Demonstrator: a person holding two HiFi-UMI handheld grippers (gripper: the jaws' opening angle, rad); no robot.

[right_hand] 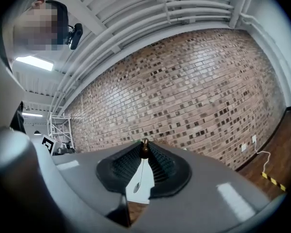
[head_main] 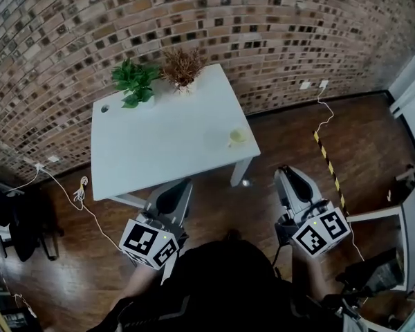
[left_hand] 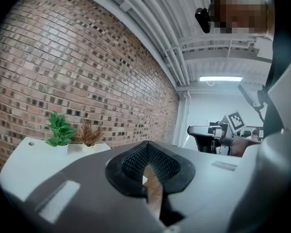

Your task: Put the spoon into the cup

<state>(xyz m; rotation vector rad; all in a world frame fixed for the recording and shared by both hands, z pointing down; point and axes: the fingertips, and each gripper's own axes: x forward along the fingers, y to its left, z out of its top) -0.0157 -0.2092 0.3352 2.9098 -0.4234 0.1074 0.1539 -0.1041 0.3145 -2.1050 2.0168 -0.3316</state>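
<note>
Right gripper (right_hand: pixel 145 143) is clamped on the one spoon (right_hand: pixel 144 150), pinching its brown end at the jaw tips. The spoon's thin stem runs down from there, its long axis near upright and its small bowl lowest. Left gripper (left_hand: pixel 145 147) has its jaws together on nothing. Both grippers are held short of the single white table (head_main: pixel 145 164). One yellowish cup (head_main: pixel 236 137) sits near the table's right front corner. Two plants stand at its far edge: a green plant (head_main: pixel 134 81) and a dry brown plant (head_main: pixel 182 68).
</note>
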